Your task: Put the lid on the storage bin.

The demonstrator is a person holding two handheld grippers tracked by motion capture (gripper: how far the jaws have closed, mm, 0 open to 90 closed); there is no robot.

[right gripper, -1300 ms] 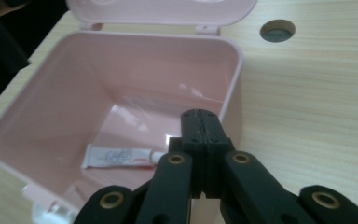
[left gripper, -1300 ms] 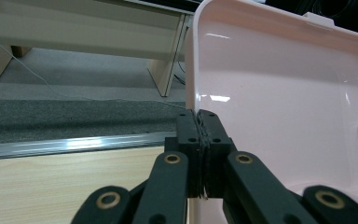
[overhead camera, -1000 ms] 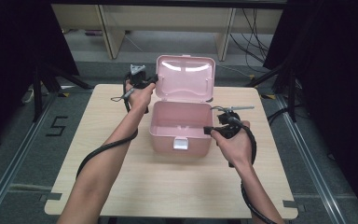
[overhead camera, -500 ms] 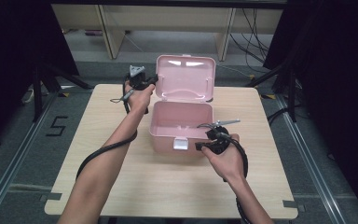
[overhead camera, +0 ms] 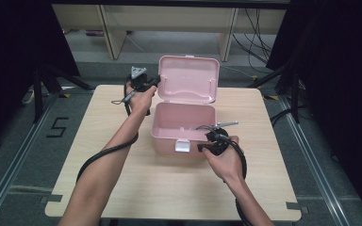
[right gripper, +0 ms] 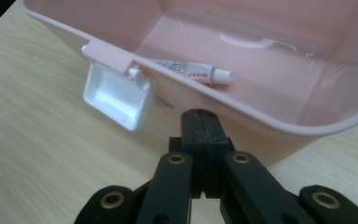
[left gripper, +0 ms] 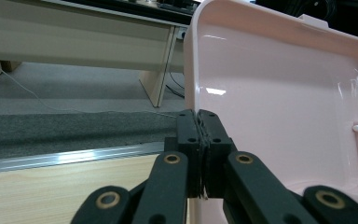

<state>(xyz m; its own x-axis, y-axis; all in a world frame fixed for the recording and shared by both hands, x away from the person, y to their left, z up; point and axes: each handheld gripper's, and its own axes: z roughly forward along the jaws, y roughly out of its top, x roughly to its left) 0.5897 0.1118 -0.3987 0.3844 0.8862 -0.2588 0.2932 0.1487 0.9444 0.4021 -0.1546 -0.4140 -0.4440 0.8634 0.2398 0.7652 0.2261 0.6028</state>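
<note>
An open pink plastic box stands mid-table with its lid upright at the back. My left gripper is shut, its tips against the lid's left edge; I see nothing between the pads. My right gripper is shut and empty at the box's front right. Its tips sit just under the front rim, right of the hanging white latch. A small white tube with red print lies on the box floor.
The light wooden table has bare room in front of and beside the box. Black cables trail from both grippers along the forearms. Beyond the far edge are pale shelf legs, floor cables and a dark stand at left.
My right gripper has come down and leftward from the box's right side to its front wall near the latch. The left gripper has stayed at the lid's edge.
</note>
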